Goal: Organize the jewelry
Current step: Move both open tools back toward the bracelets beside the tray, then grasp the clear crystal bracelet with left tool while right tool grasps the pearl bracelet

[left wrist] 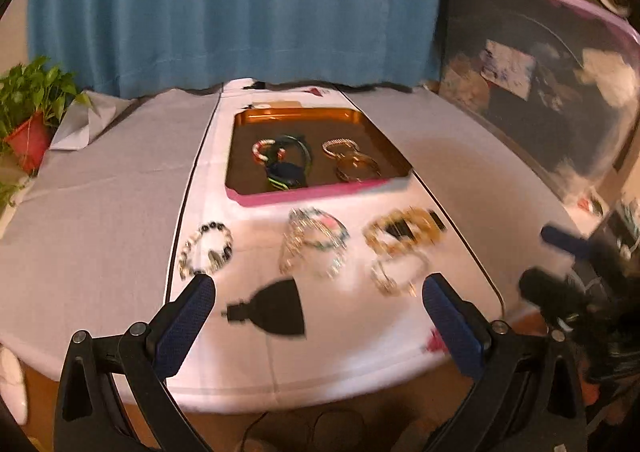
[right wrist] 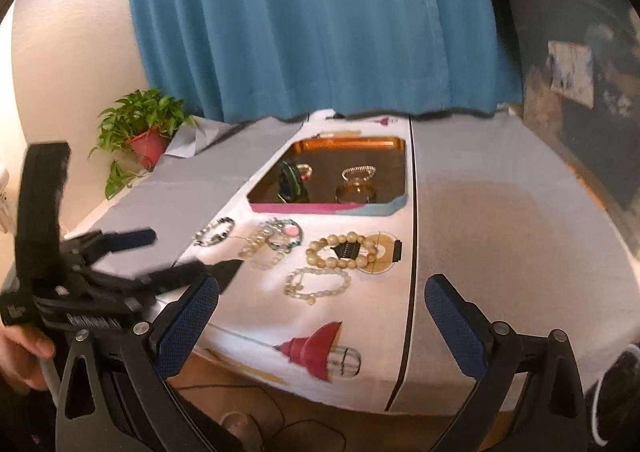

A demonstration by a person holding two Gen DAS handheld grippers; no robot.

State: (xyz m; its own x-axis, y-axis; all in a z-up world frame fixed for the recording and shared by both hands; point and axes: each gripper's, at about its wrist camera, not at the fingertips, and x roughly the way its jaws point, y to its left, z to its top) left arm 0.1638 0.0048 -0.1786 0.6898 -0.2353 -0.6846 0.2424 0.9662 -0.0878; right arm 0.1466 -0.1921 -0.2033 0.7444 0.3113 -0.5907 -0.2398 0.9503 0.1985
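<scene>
Fingers (right wrist: 188, 326) spread above pearl bracelet (right wrist: 318, 286)

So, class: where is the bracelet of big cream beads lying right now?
In the right wrist view the cream bead bracelet lies on the white cloth, right of centre, just in front of the tray, with a clear bead bracelet nearer the camera.

Blue curtain (right wrist: 312, 24), copper tray (right wrist: 396, 148) edged pink, cream bead bracelet (right wrist: 340, 250)
</scene>
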